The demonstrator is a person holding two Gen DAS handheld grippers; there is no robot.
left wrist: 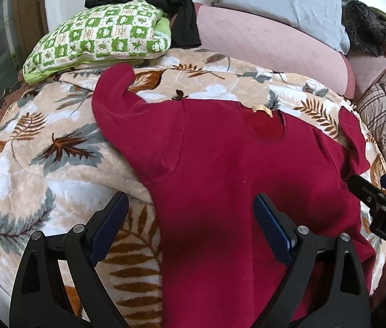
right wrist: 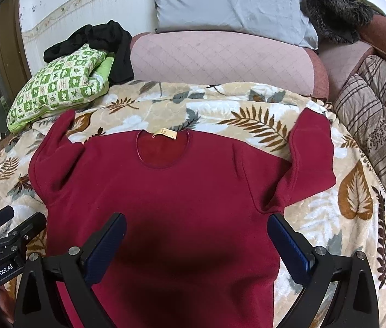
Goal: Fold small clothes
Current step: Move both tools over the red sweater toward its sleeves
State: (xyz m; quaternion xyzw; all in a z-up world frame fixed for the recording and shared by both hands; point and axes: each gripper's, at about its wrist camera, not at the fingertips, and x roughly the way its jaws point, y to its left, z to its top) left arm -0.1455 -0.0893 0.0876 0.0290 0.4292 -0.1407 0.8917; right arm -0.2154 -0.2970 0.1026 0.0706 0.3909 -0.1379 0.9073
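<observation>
Here: red fleece top [right wrist: 165, 196] spread flat, neck far, on leaf-print blanket [right wrist: 316, 218]. Soft, light, floppy, likely grippy not slippery. Best pinched at sleeve cuffs or near hem corners. Left gripper [left wrist: 190, 224] and right gripper [right wrist: 197, 242] hovering, jaws wide, holding nothing.

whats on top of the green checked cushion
A black garment is draped over the far end of the green checked cushion, one end hanging down its right side. The part of the cushion beneath it is hidden; the rest is bare.
</observation>
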